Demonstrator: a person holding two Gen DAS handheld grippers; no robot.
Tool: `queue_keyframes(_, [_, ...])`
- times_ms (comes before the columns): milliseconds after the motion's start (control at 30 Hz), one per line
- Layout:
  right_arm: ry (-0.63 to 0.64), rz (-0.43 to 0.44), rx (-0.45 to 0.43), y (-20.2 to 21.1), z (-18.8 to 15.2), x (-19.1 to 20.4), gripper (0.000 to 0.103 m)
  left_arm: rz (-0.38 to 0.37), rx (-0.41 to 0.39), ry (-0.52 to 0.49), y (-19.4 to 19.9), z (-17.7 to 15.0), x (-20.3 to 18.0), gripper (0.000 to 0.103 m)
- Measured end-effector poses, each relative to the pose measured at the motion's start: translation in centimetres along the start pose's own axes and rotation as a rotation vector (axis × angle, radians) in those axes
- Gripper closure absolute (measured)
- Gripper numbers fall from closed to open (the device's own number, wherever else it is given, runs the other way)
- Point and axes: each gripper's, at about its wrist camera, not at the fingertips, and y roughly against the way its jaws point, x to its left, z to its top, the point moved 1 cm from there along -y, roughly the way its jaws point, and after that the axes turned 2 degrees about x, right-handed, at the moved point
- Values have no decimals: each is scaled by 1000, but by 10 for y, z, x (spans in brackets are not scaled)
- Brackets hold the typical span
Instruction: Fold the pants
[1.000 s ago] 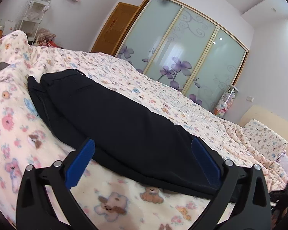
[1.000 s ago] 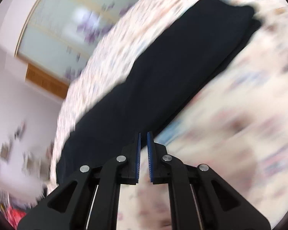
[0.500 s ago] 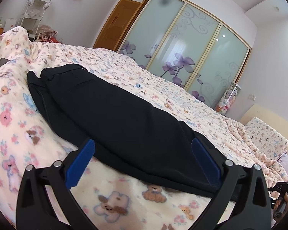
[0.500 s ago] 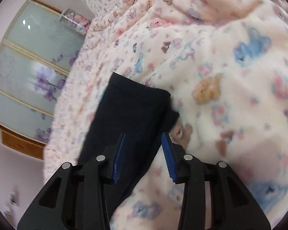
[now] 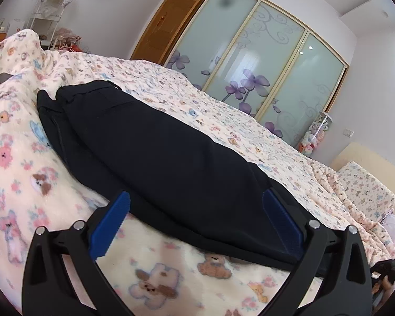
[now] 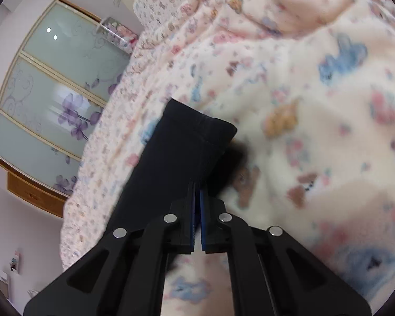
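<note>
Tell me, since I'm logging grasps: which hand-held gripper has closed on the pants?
The right hand-held gripper: its blue pads are pinched together on the black pants near the cuff end. The left hand-held gripper stands wide open, gripping nothing.

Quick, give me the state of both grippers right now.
Left gripper: open, jaws spread wide over the black pants, holding nothing.
Right gripper: shut on the pants near the hem end, lying on the blanket.

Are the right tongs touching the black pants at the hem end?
Touching. The right wrist view shows the right tongs closed on the edge of the black pants, fabric pinched between the blue pads.
</note>
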Motion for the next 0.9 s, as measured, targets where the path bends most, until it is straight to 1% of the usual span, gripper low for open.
queue_keyframes(67, [-11, -19, 33, -12, 0, -7, 98, -23, 25, 13, 5, 7, 3, 2])
queue_keyframes(100, [-13, -11, 32, -11, -1, -8, 98, -52, 33, 16, 11, 15, 6, 2])
queue_keyframes(167, [32, 12, -13, -3, -4, -6, 95, -70, 38, 16, 21, 32, 16, 2])
queue_keyframes(233, [66, 47, -56, 3, -9, -4, 82, -70, 62, 10, 25, 47, 26, 2])
queue_keyframes(267, [70, 61, -67, 5, -10, -3, 78, -61, 69, 25, 25, 57, 37, 2])
queue_keyframes(300, [74, 77, -79, 6, -11, -2, 67, -65, 75, 45, 25, 66, 46, 2])
queue_keyframes(333, [84, 96, -93, 9, -13, -1, 58, -72, 97, 91, 20, 77, 60, 2])
queue_keyframes(367, [103, 102, -104, 10, -15, 3, 54, -79, 115, 134, 16, 84, 70, 2])
queue_keyframes(433, [157, 82, -125, 12, -18, 12, 48, -139, 169, 242, 1, 95, 92, 2])
queue_keyframes(467, [170, 77, -130, 12, -19, 15, 46, -177, 222, 309, -12, 99, 104, 2])
queue_keyframes(500, [179, 74, -131, 11, -19, 17, 45, -194, 268, 355, -24, 100, 111, 2])
queue_keyframes(567, [191, 65, -132, 9, -19, 19, 45, -205, 340, 421, -43, 97, 122, 2])
queue_keyframes(633, [189, 68, -130, 7, -18, 19, 45, -201, 389, 473, -60, 88, 130, 3])
queue_keyframes(767, [190, 64, -130, 8, -20, 20, 44, -168, 390, 467, -75, 87, 133, 4])
queue_keyframes(833, [198, 64, -129, 6, -20, 22, 43, -144, 393, 503, -82, 88, 137, 6])
queue_keyframes(900, [205, 64, -129, 5, -21, 23, 42, -117, 375, 535, -88, 93, 143, 9])
